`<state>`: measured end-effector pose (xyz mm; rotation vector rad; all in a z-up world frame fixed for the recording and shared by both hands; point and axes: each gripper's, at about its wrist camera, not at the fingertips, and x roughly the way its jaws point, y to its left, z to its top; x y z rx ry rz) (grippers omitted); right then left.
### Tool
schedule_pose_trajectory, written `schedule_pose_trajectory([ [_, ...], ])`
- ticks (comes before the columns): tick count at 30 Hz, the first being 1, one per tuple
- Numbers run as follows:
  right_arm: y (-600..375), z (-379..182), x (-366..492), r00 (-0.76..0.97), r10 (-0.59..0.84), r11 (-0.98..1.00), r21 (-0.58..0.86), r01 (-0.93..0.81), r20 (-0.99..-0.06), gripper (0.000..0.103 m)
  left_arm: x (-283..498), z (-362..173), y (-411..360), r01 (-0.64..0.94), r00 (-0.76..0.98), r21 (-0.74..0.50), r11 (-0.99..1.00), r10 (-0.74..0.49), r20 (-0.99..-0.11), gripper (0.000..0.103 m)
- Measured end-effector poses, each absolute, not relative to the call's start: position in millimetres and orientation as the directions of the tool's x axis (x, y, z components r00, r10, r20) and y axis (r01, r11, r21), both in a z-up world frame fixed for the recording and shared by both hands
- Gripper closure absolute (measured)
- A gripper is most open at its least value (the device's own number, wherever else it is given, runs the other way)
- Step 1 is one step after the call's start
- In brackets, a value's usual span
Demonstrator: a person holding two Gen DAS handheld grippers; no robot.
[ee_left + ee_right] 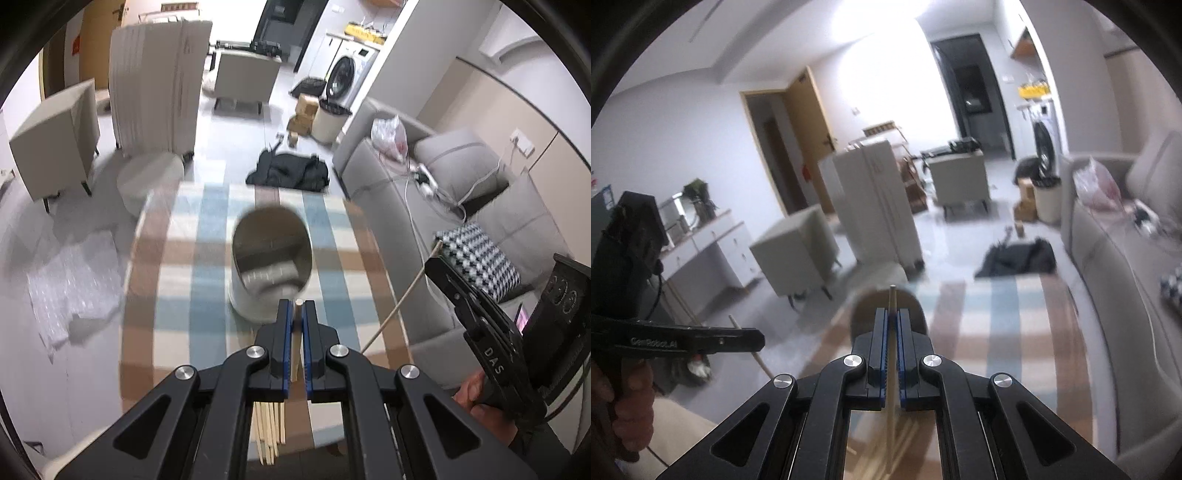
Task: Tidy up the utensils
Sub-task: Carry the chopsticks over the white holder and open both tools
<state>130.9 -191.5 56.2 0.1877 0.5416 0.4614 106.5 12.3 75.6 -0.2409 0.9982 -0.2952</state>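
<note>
My left gripper (295, 308) is shut on a wooden chopstick (295, 339), held just in front of the near rim of a white cylindrical holder (269, 262) on the checked tablecloth (177, 266). My right gripper (892, 317) is shut on another chopstick (892, 306), above the holder's blurred rim (864, 302). The right gripper also shows in the left wrist view (439, 264) with its chopstick (399, 302) slanting down. The left gripper shows in the right wrist view (759, 338). Several loose chopsticks (267, 432) lie on the table beneath the grippers.
A grey sofa (491, 221) with a houndstooth cushion (480, 258) runs along the table's right side. A black bag (291, 171) lies on the floor beyond the table. A round stool (147, 181), armchairs and bubble wrap (74, 280) are to the left.
</note>
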Motion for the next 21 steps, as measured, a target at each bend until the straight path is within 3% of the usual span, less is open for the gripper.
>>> schedule_pose_trajectory([
  [11, -143.8, 125.2, 207.4, 0.772, 0.524, 0.851, 0.205, -0.483, -0.360, 0.099, 184.8, 122.1, 37.7, 0.154, 0.626, -0.291, 0.944, -0.321, -0.711, 0.102],
  [21, -112.7, 88.6, 270.7, 0.769, 0.511, 0.857, 0.149, -0.494, -0.385, 0.099, 239.0, 75.7, 36.8, 0.173, 0.591, -0.284, 0.943, -0.329, -0.736, 0.102],
])
